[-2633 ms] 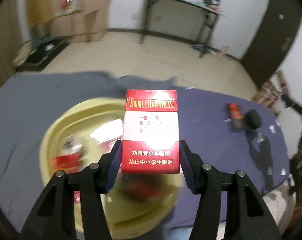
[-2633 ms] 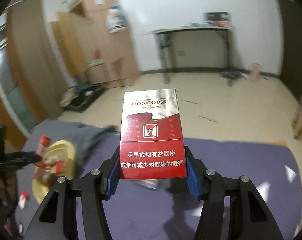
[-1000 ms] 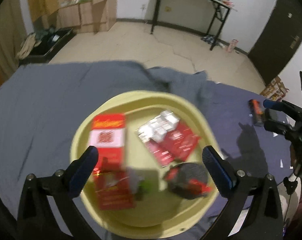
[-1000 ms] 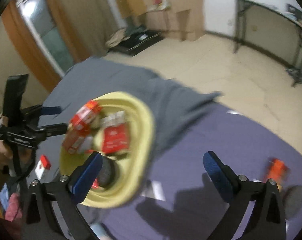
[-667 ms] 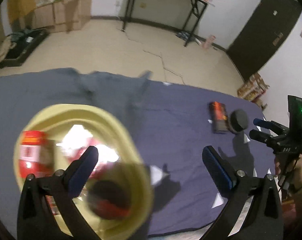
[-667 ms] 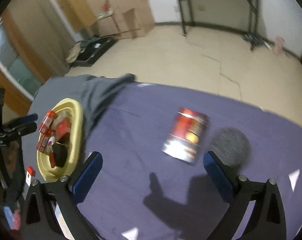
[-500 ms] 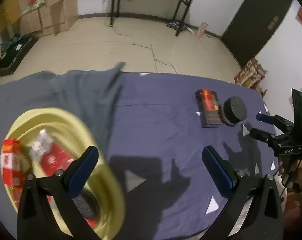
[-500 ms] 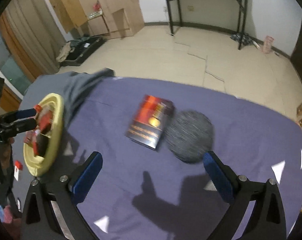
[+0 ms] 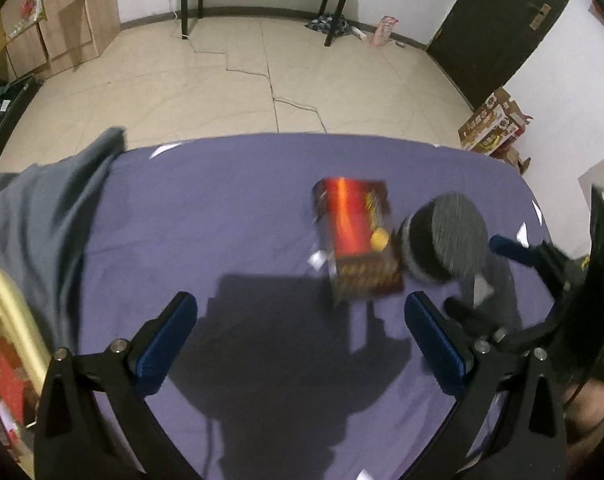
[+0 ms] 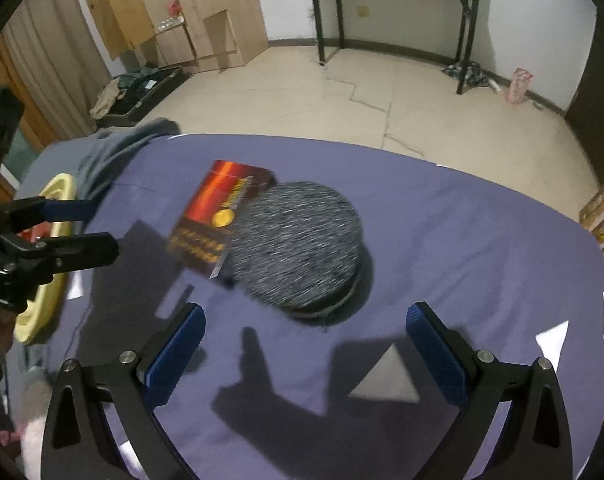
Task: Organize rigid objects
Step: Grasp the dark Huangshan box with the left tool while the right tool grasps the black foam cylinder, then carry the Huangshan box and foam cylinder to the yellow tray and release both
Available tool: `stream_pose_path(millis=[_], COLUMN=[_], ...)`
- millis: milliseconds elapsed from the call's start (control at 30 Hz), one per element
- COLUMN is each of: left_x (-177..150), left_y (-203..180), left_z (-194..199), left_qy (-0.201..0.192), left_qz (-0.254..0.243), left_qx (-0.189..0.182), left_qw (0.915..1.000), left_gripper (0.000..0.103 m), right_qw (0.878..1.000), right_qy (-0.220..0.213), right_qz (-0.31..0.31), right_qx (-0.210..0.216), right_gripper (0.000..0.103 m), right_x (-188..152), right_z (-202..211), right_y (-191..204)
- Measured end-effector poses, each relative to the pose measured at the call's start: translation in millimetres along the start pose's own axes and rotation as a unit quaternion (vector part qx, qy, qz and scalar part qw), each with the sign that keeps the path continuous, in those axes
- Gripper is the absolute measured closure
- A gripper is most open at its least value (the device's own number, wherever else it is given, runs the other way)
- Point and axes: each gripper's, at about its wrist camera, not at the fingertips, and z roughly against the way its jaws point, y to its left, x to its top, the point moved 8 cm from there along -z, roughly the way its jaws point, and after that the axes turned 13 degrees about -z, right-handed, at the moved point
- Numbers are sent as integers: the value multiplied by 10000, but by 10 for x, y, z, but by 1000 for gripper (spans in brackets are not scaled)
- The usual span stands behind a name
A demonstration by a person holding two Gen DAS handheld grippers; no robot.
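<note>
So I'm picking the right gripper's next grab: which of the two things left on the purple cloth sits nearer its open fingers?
The round dark grey disc: it lies directly ahead of the right gripper, while the red-and-black flat box sits farther left.

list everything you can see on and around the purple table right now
red and black rectangular box: 1, red-orange top fading to black, flat on the purple cloth, its edge against the round tin
round dark grey speckled tin: 1, dark grey, on the cloth right of the box
yellow plastic basin: 1, pale yellow, far left of the table, red packs inside
grey cloth: 1, grey, draped over the table's left end
purple tablecloth: 1, purple, covers the table
white paper scraps: several, white, scattered on the cloth
black-legged side table: 1, by the far wall
left gripper: 1, black with blue pads, open, nearer the box
right gripper: 1, same, open, nearer the tin
</note>
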Motion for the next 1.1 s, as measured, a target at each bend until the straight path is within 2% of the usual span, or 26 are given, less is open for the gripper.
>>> stream_pose_path(millis=[133, 200, 267, 300, 367, 433, 467, 633, 800, 833, 900, 967, 1100], left_x=[253, 315, 334, 336, 346, 342, 334, 293, 275, 261, 253, 242, 192], left_y=[-115, -178, -251, -262, -297, -349, -373, -513, -558, -544, -512, -468, -520], left_z=[-151, -221, -295, -306, -329, -380, -411, -562, -694, -718, -737, -719, -640], left_qy=[-35, -14, 65, 54, 16, 36, 80, 251, 239, 245, 195, 154, 70], left_qz=[60, 100, 108, 101, 91, 82, 59, -235, -496, -502, -491, -573, -978], left_qx=[-2, -75, -157, -148, -100, -115, -112, -70, 197, 217, 316, 551, 381], left_qw=[10000, 9999, 9998, 9998, 9999, 9999, 9999, 9994, 9983, 9982, 9981, 9967, 9945], left_gripper=[0, 0, 0, 0, 0, 0, 0, 0, 0, 2, 15, 46, 46], right_qw=[9991, 9985, 9982, 9982, 9979, 9969, 9965, 9933, 9914, 9916, 9917, 9918, 9928], right_qy=[-419, -461, -528, -542, -602, -710, -763, -1027, -1101, -1100, -1096, -1074, -1005], right_qz=[63, 59, 122, 108, -34, -182, -231, -521, -710, -681, -661, -698, -646], right_qx=[32, 291, 258, 245, 237, 267, 256, -10, -35, -50, -67, -43, 21], right_gripper=[0, 0, 2, 5, 25, 27, 33, 33, 33, 33, 33, 34, 34], right_x=[76, 96, 116, 128, 160, 191, 195, 129, 37, 20, -9, 0, -21], right_z=[-112, -148, -188, -224, -250, -263, -253, -168, -93, -105, -121, -147, -110], right_y=[1, 66, 87, 60, -28, -111, -160, -548, -653, -633, -588, -539, -565])
